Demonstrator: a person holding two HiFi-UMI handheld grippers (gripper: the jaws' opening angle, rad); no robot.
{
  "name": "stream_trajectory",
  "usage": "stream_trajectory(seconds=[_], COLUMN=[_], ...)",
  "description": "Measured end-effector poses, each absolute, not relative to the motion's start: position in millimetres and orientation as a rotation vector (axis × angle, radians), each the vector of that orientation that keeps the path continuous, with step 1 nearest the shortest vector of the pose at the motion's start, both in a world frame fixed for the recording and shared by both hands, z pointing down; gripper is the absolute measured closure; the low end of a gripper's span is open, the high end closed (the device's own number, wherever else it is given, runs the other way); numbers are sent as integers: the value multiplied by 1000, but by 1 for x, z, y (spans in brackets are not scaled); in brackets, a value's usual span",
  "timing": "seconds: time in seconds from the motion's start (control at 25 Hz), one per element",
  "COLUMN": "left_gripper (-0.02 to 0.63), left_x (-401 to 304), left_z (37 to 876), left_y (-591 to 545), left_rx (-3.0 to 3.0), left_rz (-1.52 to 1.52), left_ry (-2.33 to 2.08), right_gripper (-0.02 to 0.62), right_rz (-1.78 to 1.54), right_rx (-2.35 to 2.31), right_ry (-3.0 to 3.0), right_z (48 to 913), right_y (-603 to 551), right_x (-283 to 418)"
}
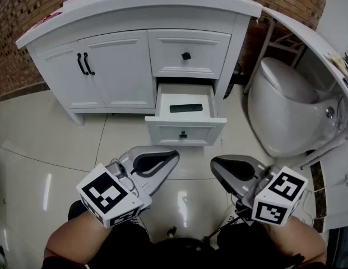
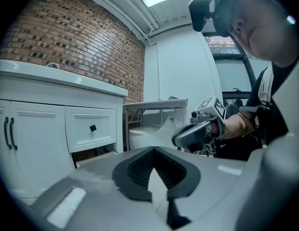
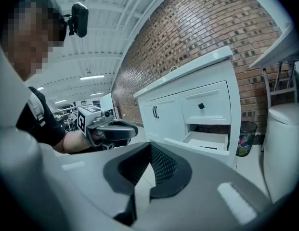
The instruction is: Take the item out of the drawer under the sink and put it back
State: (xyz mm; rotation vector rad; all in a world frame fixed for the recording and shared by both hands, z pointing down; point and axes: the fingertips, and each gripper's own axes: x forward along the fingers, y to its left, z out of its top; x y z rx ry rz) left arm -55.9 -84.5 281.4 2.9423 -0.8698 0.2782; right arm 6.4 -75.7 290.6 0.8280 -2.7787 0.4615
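The lower drawer (image 1: 185, 132) of the white vanity under the sink stands pulled out. A flat black item (image 1: 186, 107) lies inside it. Both grippers hover over the floor in front of the drawer, well short of it. My left gripper (image 1: 174, 154) is shut and holds nothing; its own view shows the pads meeting at the tips (image 2: 152, 150). My right gripper (image 1: 214, 162) is also shut and empty, jaws together (image 3: 149, 147). Each gripper shows in the other's view: the right gripper (image 2: 177, 139) and the left gripper (image 3: 134, 129). The open drawer (image 3: 207, 141) appears in the right gripper view.
An upper drawer (image 1: 186, 55) with a black knob is closed above the open one. Double doors with black handles (image 1: 84, 64) are at the left. A white toilet (image 1: 286, 111) stands at the right, with a bin (image 3: 244, 137) between it and the vanity. The floor is glossy tile.
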Motion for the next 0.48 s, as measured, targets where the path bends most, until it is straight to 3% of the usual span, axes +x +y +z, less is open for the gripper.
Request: stream_trajectory(seconds=[0.48], left_gripper=[601], left_x=[-68], left_z=[275], left_y=[-107], left_rx=[3082], left_rz=[482], left_ry=[-1053], right_gripper=[592], right_rz=[461], right_rx=[819], right_ry=[-2775], right_z=[291], right_y=[-77], right_x=[2])
